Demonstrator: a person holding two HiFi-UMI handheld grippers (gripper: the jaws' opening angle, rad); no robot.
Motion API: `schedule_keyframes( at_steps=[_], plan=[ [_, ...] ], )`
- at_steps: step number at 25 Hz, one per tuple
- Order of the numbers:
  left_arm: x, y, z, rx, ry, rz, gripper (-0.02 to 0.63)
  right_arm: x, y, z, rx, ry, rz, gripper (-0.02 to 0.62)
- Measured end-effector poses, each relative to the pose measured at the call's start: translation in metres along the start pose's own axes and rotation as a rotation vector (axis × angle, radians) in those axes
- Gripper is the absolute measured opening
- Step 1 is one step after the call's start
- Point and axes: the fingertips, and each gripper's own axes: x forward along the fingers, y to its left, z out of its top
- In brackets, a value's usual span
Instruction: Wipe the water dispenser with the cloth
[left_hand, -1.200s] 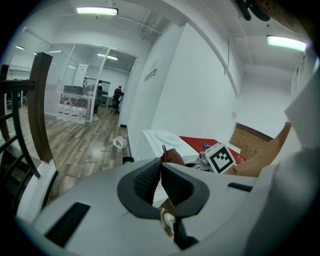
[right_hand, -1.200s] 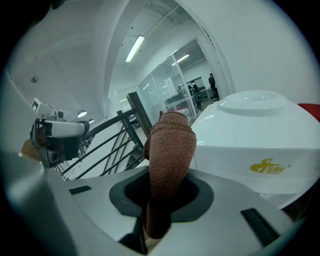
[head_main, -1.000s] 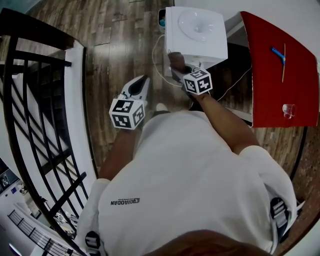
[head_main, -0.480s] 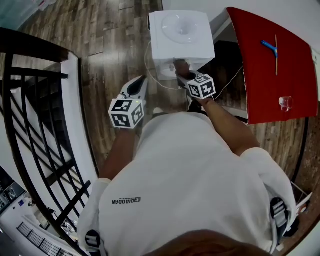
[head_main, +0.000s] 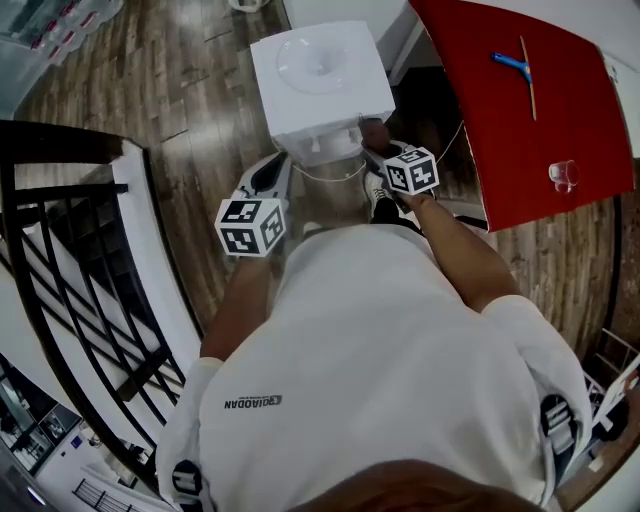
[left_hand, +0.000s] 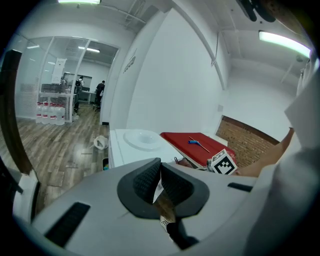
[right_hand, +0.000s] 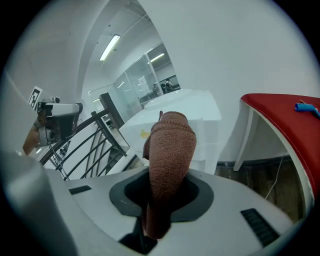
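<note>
Protruding between right tongs, brown cloth.

text: QIAODAN | on: back of person's white shirt | other print: none legible

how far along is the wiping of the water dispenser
Done: the cloth is clamped in the right tongs. In hand: it is held by the front of the water dispenser; contact is unclear. Left: the wiping itself. The left tongs are shut, empty.
</note>
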Motion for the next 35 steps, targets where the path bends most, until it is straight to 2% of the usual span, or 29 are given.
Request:
schedule_keyframes(
  at_steps=[13, 17, 24, 27, 30, 35],
  plan=[
    [0.054, -0.028, 0.02, 0.044, 0.04, -0.055, 0.0, -0.04, -0.085, -0.017, 0.122, 0.011, -0.093, 0.069],
    [0.066, -0.032, 0.029, 0.064, 0.036, -0.049, 0.001, -0.049, -0.082, 0.001, 0.141, -0.01, -0.03, 0.069],
    [0.086, -0.043, 0.044, 0.135, 0.045, -0.045, 0.001, -0.068, -0.061, 0.082, 0.047, -0.115, 0.122, 0.069],
    [0.099, -0.053, 0.047, 0.141, 0.075, -0.065, 0.002, -0.069, -0.062, 0.111, 0.078, -0.145, 0.201, 0.069],
    [0.108, -0.054, 0.052, 0.126, 0.077, -0.048, 0.001, -0.067, -0.071, 0.131, 0.129, -0.171, 0.265, 0.069],
    [0.128, -0.058, 0.061, 0.134, 0.093, -0.016, 0.001, -0.046, -0.103, 0.132, 0.157, -0.124, 0.292, 0.069]
  ],
)
